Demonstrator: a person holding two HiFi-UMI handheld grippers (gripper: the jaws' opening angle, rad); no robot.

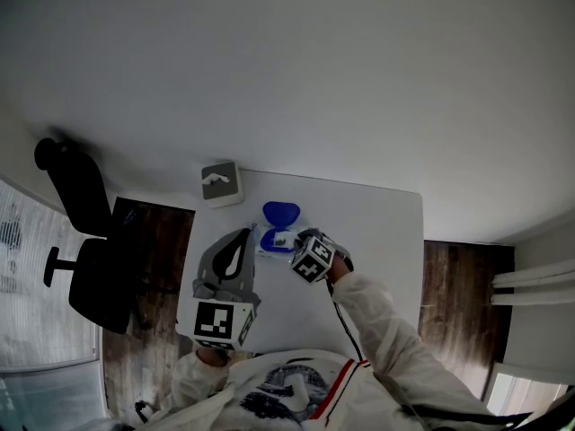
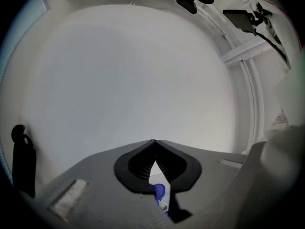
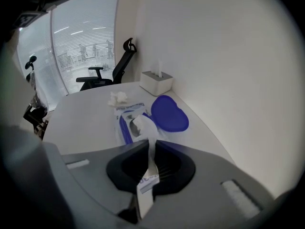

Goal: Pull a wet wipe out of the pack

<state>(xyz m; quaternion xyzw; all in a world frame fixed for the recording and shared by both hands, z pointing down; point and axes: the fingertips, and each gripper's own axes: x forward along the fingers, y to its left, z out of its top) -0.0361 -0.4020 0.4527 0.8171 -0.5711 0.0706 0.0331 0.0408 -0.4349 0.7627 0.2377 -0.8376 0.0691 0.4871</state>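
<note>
The wet wipe pack [image 3: 125,117] lies flat on the white table [image 1: 377,232], its blue lid [image 3: 169,113] flipped open to the right. A white wipe [image 3: 144,126] rises from the pack's opening as a stretched strip into my right gripper [image 3: 151,143], whose jaws are shut on it. A printed white tab hangs below the jaws. In the head view the right gripper [image 1: 293,241] sits just right of the pack [image 1: 272,243]. My left gripper [image 1: 243,234] hovers left of the pack, jaws shut [image 2: 153,142] and holding nothing.
A white tissue box [image 3: 156,81] stands at the table's far left corner [image 1: 221,183]. A crumpled white wipe [image 3: 118,98] lies behind the pack. A black office chair [image 1: 85,241] stands on the wooden floor to the left. A white wall runs behind the table.
</note>
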